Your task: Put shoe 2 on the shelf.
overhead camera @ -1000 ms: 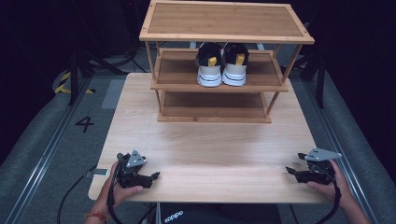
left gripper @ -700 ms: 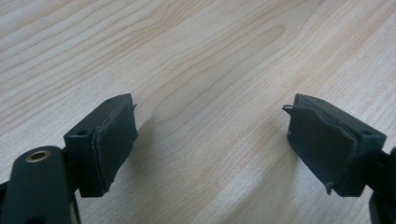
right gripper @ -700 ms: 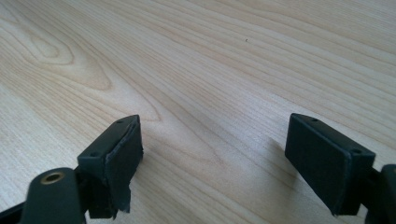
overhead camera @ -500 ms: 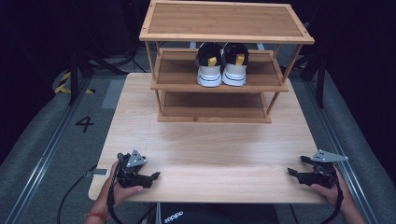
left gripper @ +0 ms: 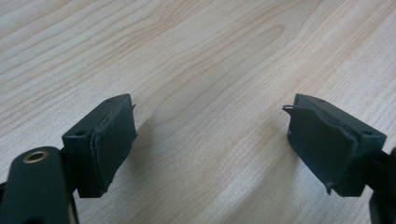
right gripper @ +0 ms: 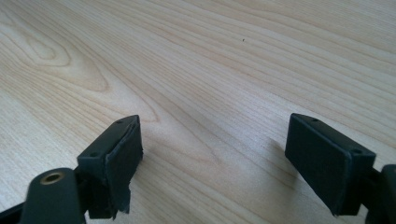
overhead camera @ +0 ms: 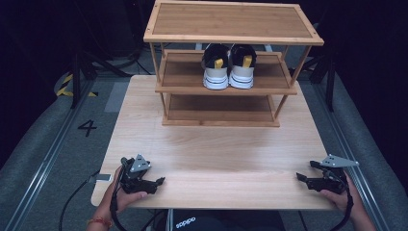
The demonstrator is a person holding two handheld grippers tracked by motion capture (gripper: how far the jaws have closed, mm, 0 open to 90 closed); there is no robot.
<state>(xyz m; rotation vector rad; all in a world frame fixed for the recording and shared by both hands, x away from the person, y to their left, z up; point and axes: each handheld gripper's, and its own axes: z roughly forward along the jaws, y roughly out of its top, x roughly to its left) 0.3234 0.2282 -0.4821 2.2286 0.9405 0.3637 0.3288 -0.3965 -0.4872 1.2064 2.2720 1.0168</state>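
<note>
My left gripper rests near the front left of the wooden table, held by a hand. Its jaws are open, with bare wood between them. My right gripper sits near the front right corner in the other hand. It is open, its jaws have just been opening, and nothing is between them. A pair of black and white shoes with yellow heel tabs stands on the middle shelf of a wooden rack at the far side of the table.
The rack has three shelves; the top shelf and the bottom shelf are bare. Open tabletop lies between the rack and both grippers. Grey floor with a rail runs past the table's left side.
The right gripper has shifted slightly toward the table's right edge. The left gripper, the shoes and the rack have kept still.
</note>
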